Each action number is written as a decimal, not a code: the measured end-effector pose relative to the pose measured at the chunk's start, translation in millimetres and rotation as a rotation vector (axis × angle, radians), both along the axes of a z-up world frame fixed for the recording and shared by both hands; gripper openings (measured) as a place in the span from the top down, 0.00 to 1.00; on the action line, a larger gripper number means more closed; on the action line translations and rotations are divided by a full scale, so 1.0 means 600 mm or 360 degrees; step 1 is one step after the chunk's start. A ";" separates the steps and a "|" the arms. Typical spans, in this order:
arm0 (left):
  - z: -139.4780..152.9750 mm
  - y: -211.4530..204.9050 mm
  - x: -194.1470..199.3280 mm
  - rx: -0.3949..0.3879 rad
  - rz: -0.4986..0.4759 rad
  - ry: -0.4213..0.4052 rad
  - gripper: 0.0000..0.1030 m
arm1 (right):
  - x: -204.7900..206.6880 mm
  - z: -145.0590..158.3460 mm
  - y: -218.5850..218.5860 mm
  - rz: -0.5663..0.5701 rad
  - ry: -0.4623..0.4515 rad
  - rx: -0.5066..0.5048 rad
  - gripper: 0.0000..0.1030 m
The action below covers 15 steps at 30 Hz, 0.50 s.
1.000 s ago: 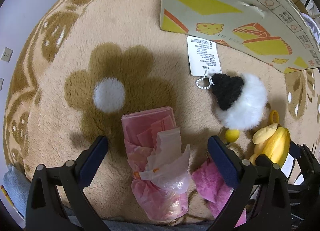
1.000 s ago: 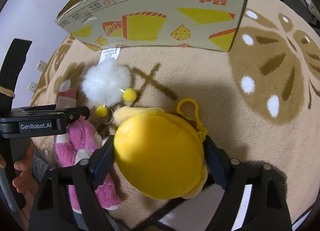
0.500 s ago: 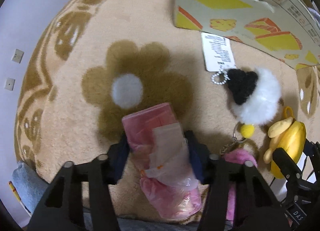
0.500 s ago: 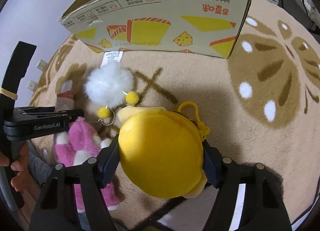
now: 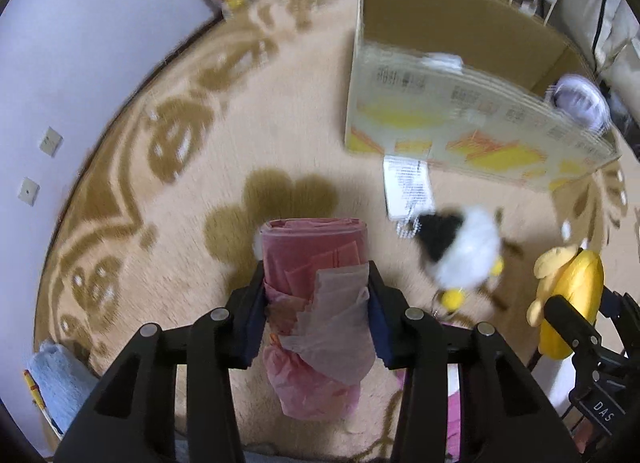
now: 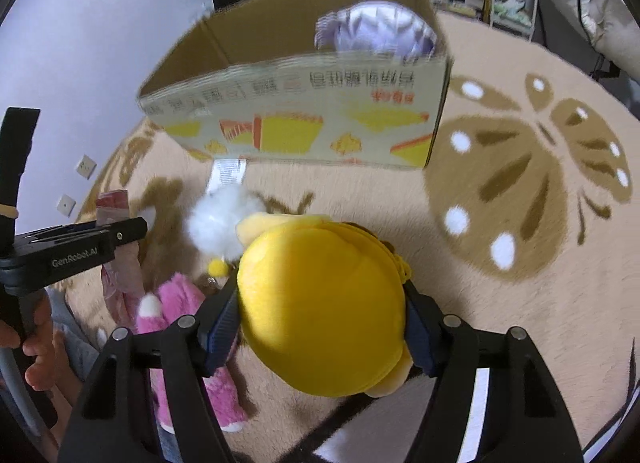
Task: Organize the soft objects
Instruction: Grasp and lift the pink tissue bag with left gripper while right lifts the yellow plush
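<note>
1. Ahead of both my grippers I see the cardboard box point(image 6: 304, 111), open at the top, standing on the beige rug point(image 5: 280, 135). Its printed wall faces me, and a pale purple soft thing point(image 6: 376, 33) sits inside at the right end.
2. Between my tools and that wall the rug carries a white fluffy keychain toy point(image 5: 460, 251) with a paper tag point(image 5: 408, 187) just in front of the box. To the right of the box, in the right wrist view, the rug with its butterfly pattern lies bare. On the far left the rug's curved edge meets a wall with two outlets.
3. My left gripper point(image 5: 316, 319) is clamped on the pink bag roll point(image 5: 316, 283). The blue pads press its two sides, about midway along it.
4. The roll's long axis runs straight along the fingers: its rolled end points forward past the tips toward the box, and its crumpled end trails back beneath the tool. A loose translucent sheet lies on top of it.
5. My right gripper point(image 6: 320, 323) is closed on the yellow plush point(image 6: 320, 303). The pads squeeze its round body from left and right, and the body fills the whole gap. It looks raised off the rug, though blur makes that uncertain.
6. A pink plush point(image 6: 180, 315) lies on the rug below and between my two tools.
</note>
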<state>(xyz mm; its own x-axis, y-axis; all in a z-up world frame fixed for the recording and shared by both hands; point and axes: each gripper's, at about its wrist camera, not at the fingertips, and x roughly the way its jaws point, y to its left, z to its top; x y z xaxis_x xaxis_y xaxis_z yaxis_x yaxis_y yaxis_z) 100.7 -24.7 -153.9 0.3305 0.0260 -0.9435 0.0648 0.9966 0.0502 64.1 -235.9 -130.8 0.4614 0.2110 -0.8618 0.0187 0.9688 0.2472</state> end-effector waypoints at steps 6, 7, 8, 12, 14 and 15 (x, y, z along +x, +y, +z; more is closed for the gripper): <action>0.089 -0.007 -0.005 0.0030 -0.0050 -0.0262 0.59 | -0.013 0.052 -0.008 -0.0027 -0.0195 -0.0003 0.28; 0.100 -0.008 -0.002 0.0018 -0.0058 -0.0292 0.59 | -0.014 0.061 -0.008 -0.0025 -0.0229 -0.0006 0.28; 0.114 -0.010 -0.001 0.0002 -0.0067 -0.0325 0.59 | -0.015 0.068 -0.006 -0.0021 -0.0256 -0.0010 0.28; 0.153 -0.022 0.015 0.0022 -0.0114 -0.0451 0.59 | -0.008 0.095 0.005 0.0019 -0.0340 -0.0003 0.28; 0.174 -0.030 0.020 0.0037 -0.0153 -0.0515 0.59 | -0.001 0.109 0.008 0.0022 -0.0381 0.0000 0.28; 0.186 -0.032 0.024 0.0038 -0.0164 -0.0541 0.59 | 0.004 0.114 0.011 0.0023 -0.0397 0.0000 0.28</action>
<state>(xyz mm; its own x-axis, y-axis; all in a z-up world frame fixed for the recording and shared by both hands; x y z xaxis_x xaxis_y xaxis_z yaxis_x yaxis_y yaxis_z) 115.0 -44.1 -42.4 0.6273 -0.0027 -0.7787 0.1402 0.9840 0.1095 66.6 -229.5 -62.3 0.6565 0.2195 -0.7217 -0.0570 0.9684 0.2427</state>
